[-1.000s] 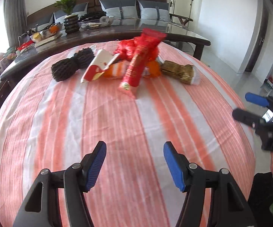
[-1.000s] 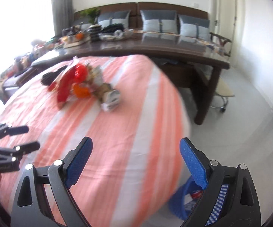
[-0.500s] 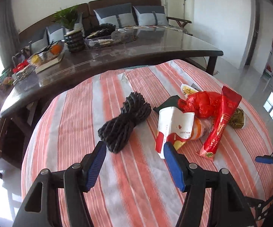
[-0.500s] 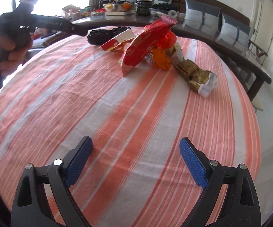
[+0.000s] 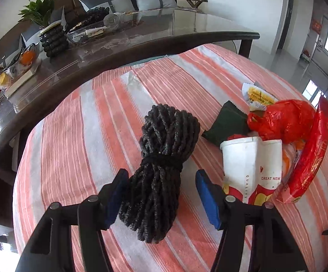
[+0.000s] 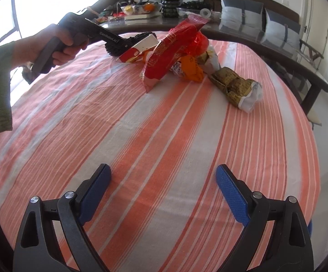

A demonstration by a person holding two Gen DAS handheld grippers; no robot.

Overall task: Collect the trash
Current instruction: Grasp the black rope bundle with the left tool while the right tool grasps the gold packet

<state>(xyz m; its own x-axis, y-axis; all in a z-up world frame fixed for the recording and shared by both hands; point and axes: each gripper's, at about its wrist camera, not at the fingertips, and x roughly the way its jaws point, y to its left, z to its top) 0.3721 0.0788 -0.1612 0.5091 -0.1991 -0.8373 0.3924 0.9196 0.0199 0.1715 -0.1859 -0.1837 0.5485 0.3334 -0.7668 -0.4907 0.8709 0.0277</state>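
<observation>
Trash pile (image 6: 182, 52) all on table (image 6: 164, 136); left claw (image 5: 161, 195) was closing round rope bundle (image 5: 161, 172), right pad not touching; right claw (image 6: 164, 188) open, empty

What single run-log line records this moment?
left gripper: jaws just closing around rope bundle, not yet clamped | right gripper: open, empty | wrappers: on tablecloth

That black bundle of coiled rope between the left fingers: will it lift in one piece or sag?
Probably in one piece: a tie cinches the black coiled rope bundle at its middle. The loose looped ends will likely droop. Its rough braid should grip the left gripper's blue pads well.
</observation>
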